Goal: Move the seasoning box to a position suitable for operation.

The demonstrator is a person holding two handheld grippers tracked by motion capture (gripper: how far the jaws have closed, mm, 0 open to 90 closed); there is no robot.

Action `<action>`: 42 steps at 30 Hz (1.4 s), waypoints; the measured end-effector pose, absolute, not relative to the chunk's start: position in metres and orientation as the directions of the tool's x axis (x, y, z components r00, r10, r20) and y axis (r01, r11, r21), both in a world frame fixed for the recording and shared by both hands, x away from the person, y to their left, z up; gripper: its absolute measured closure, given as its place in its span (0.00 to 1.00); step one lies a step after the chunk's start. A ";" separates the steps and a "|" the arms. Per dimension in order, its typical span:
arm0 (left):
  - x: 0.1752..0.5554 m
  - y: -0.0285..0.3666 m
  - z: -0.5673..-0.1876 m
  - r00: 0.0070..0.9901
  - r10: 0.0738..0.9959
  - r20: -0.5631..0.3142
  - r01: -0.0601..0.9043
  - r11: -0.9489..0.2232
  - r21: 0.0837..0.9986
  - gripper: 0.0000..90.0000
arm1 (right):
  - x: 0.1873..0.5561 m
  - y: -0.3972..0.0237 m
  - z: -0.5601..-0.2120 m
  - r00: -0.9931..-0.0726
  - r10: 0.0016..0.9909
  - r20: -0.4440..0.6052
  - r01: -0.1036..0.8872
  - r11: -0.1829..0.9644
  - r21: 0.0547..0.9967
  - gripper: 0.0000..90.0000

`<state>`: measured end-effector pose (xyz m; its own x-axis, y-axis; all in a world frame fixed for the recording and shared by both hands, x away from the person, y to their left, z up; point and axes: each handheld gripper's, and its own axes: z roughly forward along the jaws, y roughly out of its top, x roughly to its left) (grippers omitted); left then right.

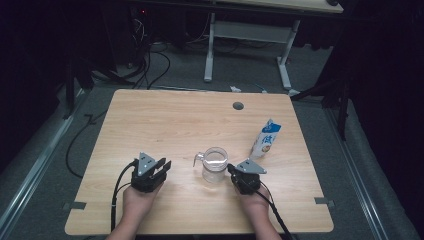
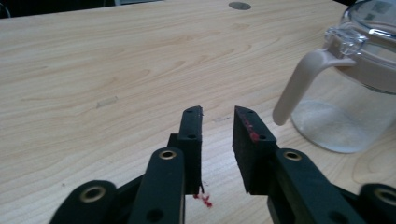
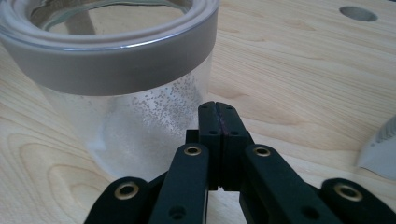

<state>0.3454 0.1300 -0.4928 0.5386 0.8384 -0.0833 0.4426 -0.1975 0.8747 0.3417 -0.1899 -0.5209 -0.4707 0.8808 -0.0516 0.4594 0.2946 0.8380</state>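
The glass jug [image 1: 215, 164] stands upright on the wooden table [image 1: 165, 120], near its front edge, between my two grippers, its pale handle [image 2: 299, 81] turned toward my left one. My left gripper [image 1: 161, 167] sits well to the jug's left, jaws a little apart with nothing between them. My right gripper [image 1: 232, 170] is just beside the jug's right wall, jaws pressed together and empty. A blue-and-white milk carton [image 1: 265, 138] stands behind the right gripper.
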 end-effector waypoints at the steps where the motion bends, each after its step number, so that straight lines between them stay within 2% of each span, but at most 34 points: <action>1: 0.345 0.130 -0.493 0.539 0.838 -0.083 0.443 -0.197 0.875 0.77 | 0.342 -0.190 -0.521 -0.471 0.881 -0.052 0.459 0.295 0.838 1.00; 2: 0.343 0.130 -0.494 0.545 0.829 -0.126 0.457 -0.167 0.874 0.75 | 0.341 -0.185 -0.521 -0.481 0.876 -0.040 0.465 0.294 0.835 1.00; 9: 0.345 0.132 -0.497 0.558 0.819 -0.133 0.453 -0.167 0.875 0.66 | 0.336 -0.173 -0.519 -0.509 0.859 -0.055 0.450 0.320 0.834 0.96; 15: 0.346 0.126 -0.491 0.590 0.794 -0.143 0.432 -0.162 0.887 0.63 | 0.335 -0.193 -0.515 -0.496 0.867 -0.044 0.441 0.295 0.848 0.88; 19: 0.348 0.117 -0.485 0.593 0.794 -0.137 0.433 -0.171 0.885 0.66 | 0.332 -0.201 -0.518 -0.495 0.867 -0.055 0.442 0.305 0.843 0.83; 25: 0.354 0.104 -0.480 0.604 0.788 -0.122 0.433 -0.196 0.880 0.68 | 0.330 -0.213 -0.521 -0.513 0.858 -0.014 0.460 0.288 0.840 0.81; 29: 0.360 0.098 -0.475 0.598 0.793 -0.118 0.452 -0.212 0.867 0.70 | 0.331 -0.215 -0.519 -0.518 0.855 0.024 0.477 0.265 0.838 0.76; 36: 0.363 0.088 -0.463 0.603 0.794 -0.082 0.423 -0.231 0.876 0.71 | 0.330 -0.216 -0.516 -0.521 0.853 0.030 0.471 0.258 0.843 0.76; 42: 0.365 0.078 -0.455 0.627 0.777 -0.059 0.396 -0.252 0.883 0.81 | 0.328 -0.218 -0.514 -0.512 0.858 0.029 0.470 0.252 0.846 0.74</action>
